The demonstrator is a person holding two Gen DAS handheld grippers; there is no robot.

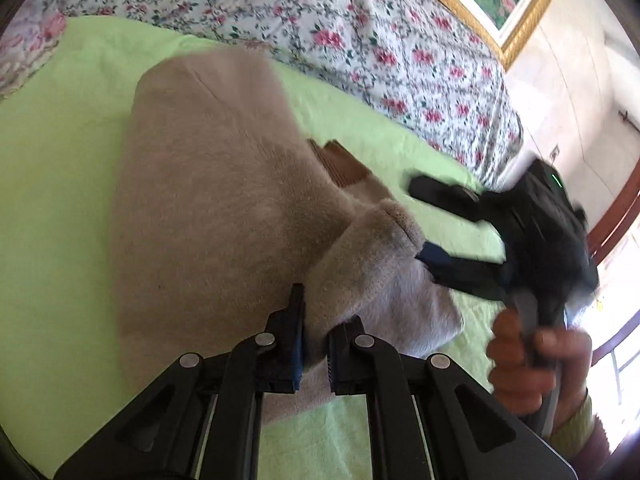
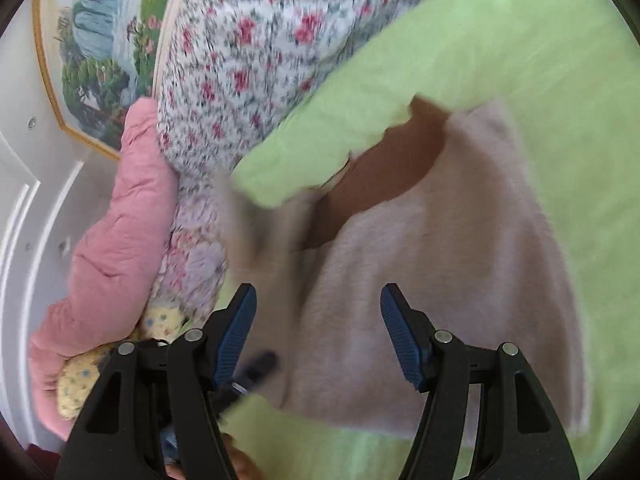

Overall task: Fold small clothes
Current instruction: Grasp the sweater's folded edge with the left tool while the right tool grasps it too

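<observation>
A beige fleece garment [image 1: 216, 184] with a brown ribbed collar [image 1: 340, 164] lies on a light green sheet [image 1: 60, 160]. My left gripper [image 1: 316, 336] is shut on a raised fold of the garment at its near edge. My right gripper [image 1: 432, 224] shows in the left wrist view at the right, jaws spread, one finger against the garment's cuff. In the right wrist view the right gripper [image 2: 318, 316] is open and empty above the garment [image 2: 440, 280], with the brown collar [image 2: 384, 172] beyond it. That view is blurred.
A floral quilt [image 1: 360, 40] lies bunched along the far side of the sheet [image 2: 520, 40]. A pink padded garment [image 2: 112, 248] lies at the left in the right wrist view. A framed painting [image 2: 100, 40] hangs on the wall behind.
</observation>
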